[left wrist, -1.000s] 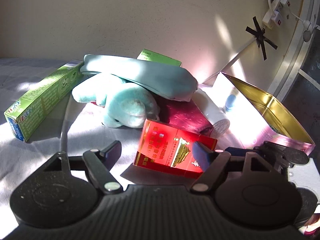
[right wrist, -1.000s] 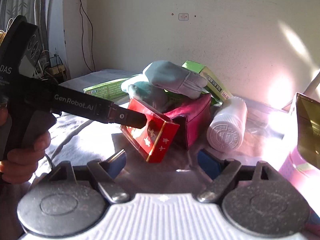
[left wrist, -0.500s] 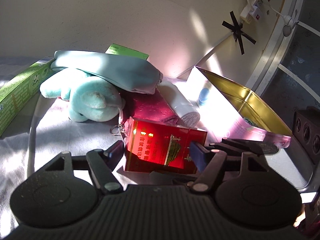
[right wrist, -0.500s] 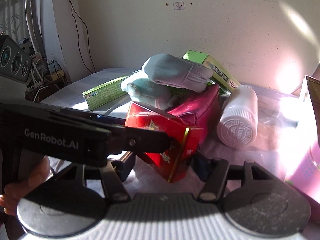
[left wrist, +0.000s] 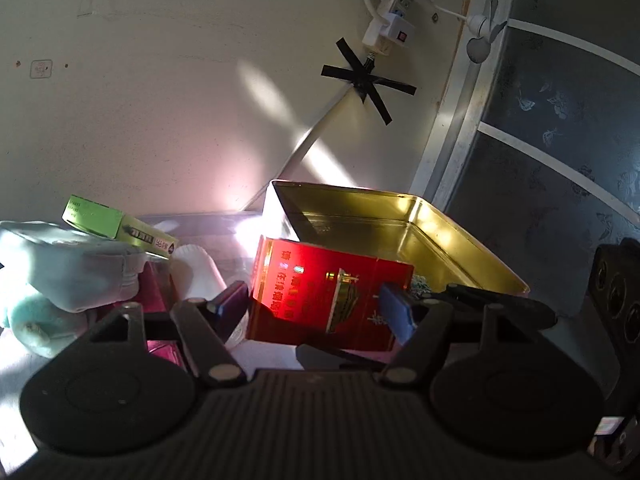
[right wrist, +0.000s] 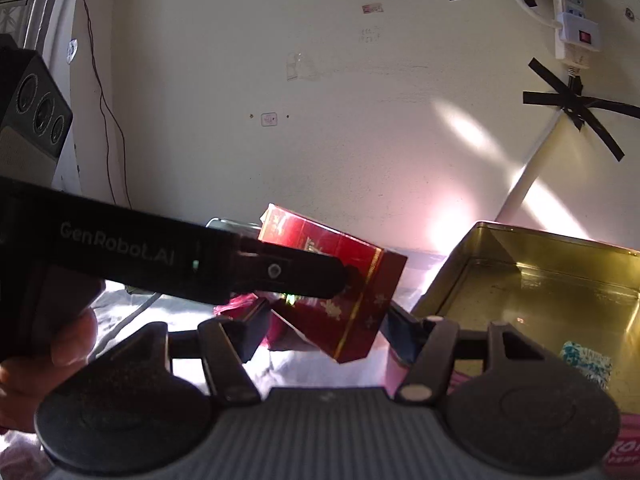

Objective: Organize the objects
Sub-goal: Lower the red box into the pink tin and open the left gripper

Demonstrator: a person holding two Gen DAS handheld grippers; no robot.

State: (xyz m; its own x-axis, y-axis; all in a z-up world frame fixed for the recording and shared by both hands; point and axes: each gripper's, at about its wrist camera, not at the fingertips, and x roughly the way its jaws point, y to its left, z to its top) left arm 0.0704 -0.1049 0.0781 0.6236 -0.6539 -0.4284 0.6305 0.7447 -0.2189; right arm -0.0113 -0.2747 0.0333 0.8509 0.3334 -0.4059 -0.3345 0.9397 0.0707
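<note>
My left gripper is shut on a red box with gold print and holds it lifted in front of the open gold tin. In the right wrist view the red box hangs beside the tin, pinched by the left gripper's black finger. My right gripper is open and empty just under the box. A small teal-patterned item lies inside the tin.
To the left lie a grey-blue pouch, a teal plush toy, a green box, a white bottle and a magenta case. The wall with a taped power strip stands close behind.
My left gripper has lifted the red box off the cloth and carried it right toward the gold tin. The right gripper has moved right and up alongside, still open.
</note>
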